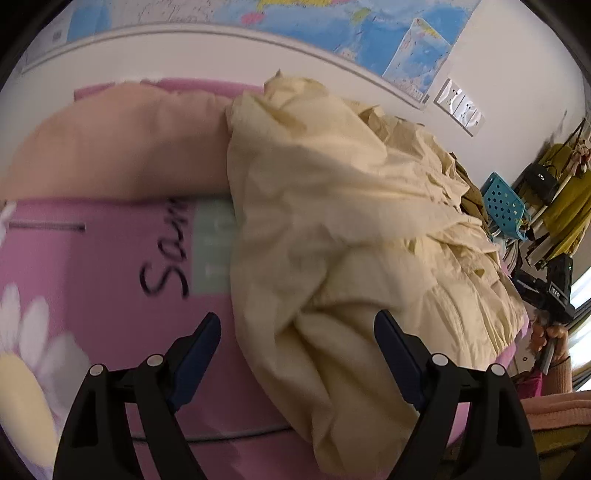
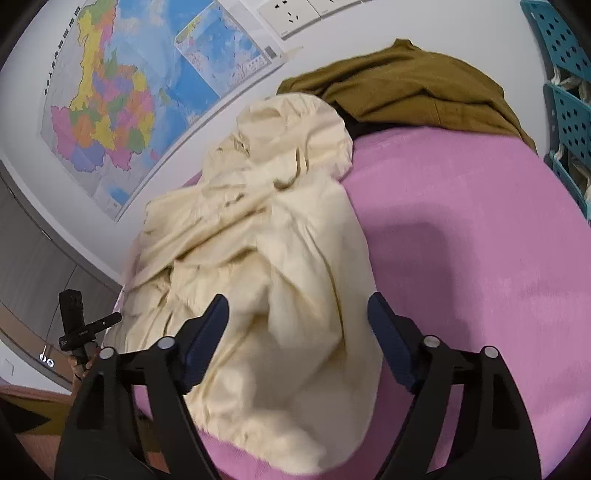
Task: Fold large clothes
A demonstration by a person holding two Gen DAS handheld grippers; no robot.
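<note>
Grippers — left gripper (image 1: 297, 326), right gripper (image 2: 297, 310) — gape over cream garment (image 2: 266, 229).

Crumpled cream garment (image 2: 258, 236) on pink bedspread (image 2: 461, 229)

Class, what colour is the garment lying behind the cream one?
Olive brown garment, clearest in the right wrist view.

A white wall (image 2: 229, 122) carries a coloured map (image 2: 110, 99) and sockets (image 2: 291, 16). Blue perforated shelving (image 2: 569, 96) stands by the pink bed (image 2: 480, 240); daylight enters a window (image 1: 581, 295).
</note>
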